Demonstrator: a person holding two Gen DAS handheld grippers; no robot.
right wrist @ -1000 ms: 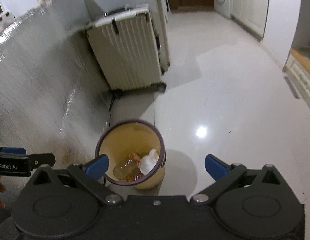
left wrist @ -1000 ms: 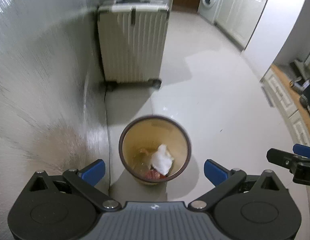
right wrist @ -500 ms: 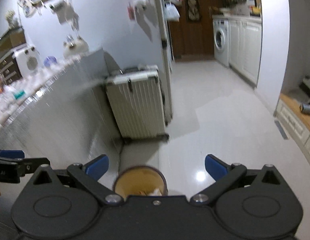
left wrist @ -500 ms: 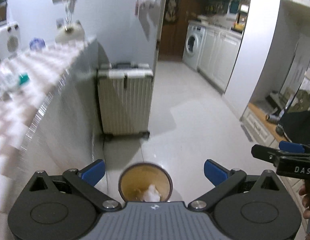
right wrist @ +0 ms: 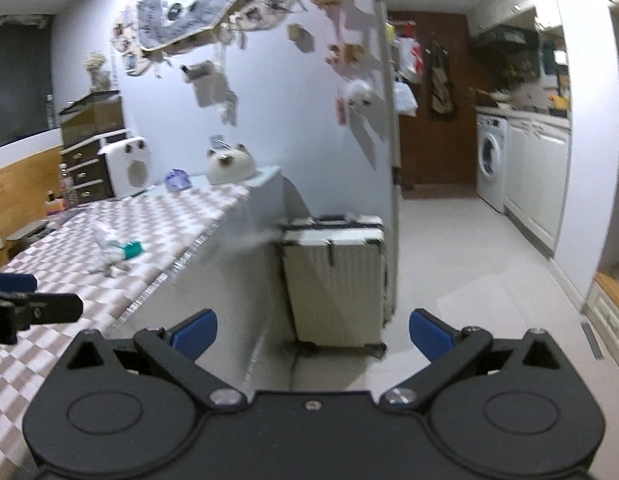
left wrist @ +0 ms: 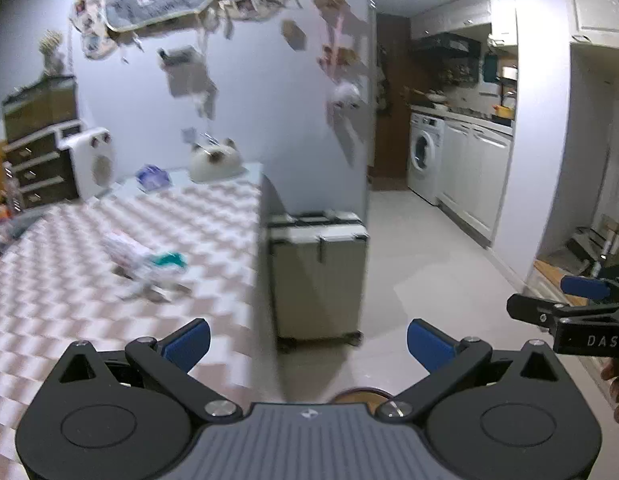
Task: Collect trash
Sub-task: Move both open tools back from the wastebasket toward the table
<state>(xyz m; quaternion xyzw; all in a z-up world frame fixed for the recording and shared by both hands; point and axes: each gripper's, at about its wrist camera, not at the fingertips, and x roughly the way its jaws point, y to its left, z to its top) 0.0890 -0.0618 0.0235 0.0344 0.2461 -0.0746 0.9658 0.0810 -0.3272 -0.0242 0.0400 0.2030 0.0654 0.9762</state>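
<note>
Blue pads: two on each gripper, four in all, flat rubbery tips on black jointed arms.
Left gripper (left wrist: 307, 342): fingers spread wide, nothing between them; it hangs over the counter's edge.
Right gripper (right wrist: 312, 330): fingers likewise spread wide and empty; its side shows at 3 o'clock in the left view.
Counter (left wrist: 61, 320): one, covered in a pink-and-white checked cloth with a soft quilted look; its side panel is pale and glossy.
Trash (left wrist: 147, 262): one blurred cluster on the counter at 10 o'clock from the left gripper, crumpled white plastic with a teal piece; the right view shows it (right wrist: 117, 252) at 10 o'clock too. How many pieces it holds cannot be told.
Bin (left wrist: 359, 394): one, only a sliver of brown round rim with a yellowish inside, at 6 o'clock just above the left gripper's body.
Suitcase (right wrist: 335, 280): one, cream, hard ribbed shell with dark corner trim, upright on the floor beside the counter's end.
Cat-shaped ornament (right wrist: 229, 166): one, rounded, cream, at the counter's far end.
Washing machine (left wrist: 425, 158): one, white, round door, at 1 o'clock.
Floor (right wrist: 469, 264): pale, smooth, shiny.
</note>
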